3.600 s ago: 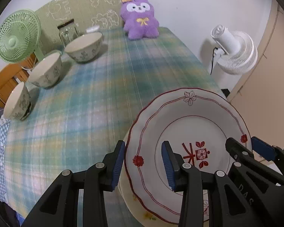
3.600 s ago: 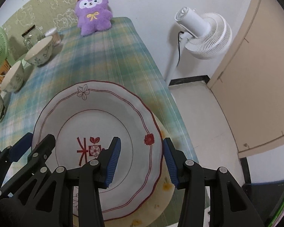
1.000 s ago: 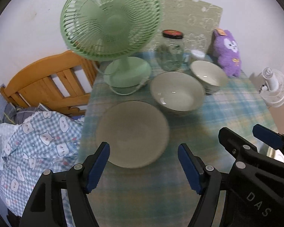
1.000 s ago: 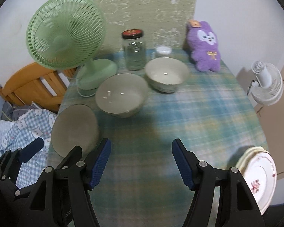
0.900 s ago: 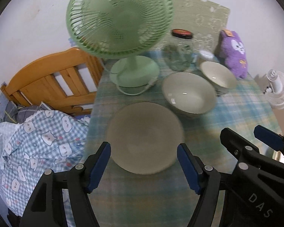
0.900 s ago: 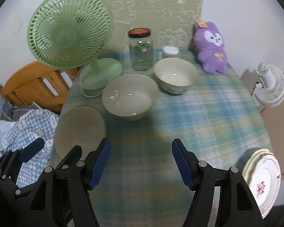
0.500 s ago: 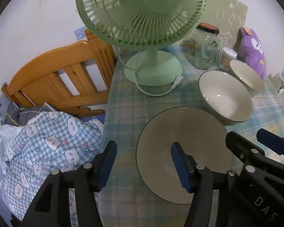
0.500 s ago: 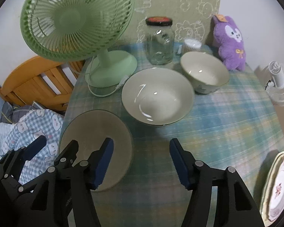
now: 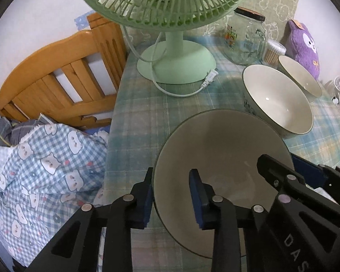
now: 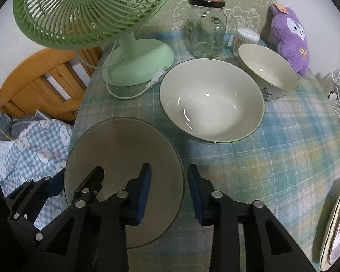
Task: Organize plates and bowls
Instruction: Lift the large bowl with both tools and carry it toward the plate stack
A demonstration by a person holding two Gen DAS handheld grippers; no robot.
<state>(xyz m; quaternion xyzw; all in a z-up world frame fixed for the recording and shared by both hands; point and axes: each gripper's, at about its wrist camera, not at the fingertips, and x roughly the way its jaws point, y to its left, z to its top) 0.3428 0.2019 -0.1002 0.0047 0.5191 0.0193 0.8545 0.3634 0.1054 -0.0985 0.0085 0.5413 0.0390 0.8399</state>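
We find the left claw (image 9: 171,195) with its blue pads apart, set astride the near-left rim of the nearest bowl (image 9: 219,145): one pad outside the wall, the other over the inside. We cannot tell whether either pad touches the rim; nothing is clamped. The right claw (image 10: 168,191) stands the same way on the opposite side, pads apart, one over the inside and one outside the near-right rim of that same bowl (image 10: 122,149). Neither claw has closed.

The relation that governs the next move, in our judgement, is this: the bowl lies directly between the two claws, at the near-left corner of the worktop (image 10: 283,149), each claw equally close to its own side of the rim. Being round, the bowl has no long axis to align to; the rim is what must be caught.

Outward from there, a middle bowl (image 10: 212,99) of like make sits just beyond and to the right, apart from the nearest one. A far bowl (image 10: 268,73) with a leaf pattern stands further right, just beside the middle one. These two look like the likely stacking partners. The stacked plates (image 10: 337,224) lie well apart at the near-right edge.

A green fan (image 10: 133,61) with its cord (image 10: 133,94), a glass jar (image 10: 205,27) and a purple plush toy (image 10: 289,34) occupy the far side.
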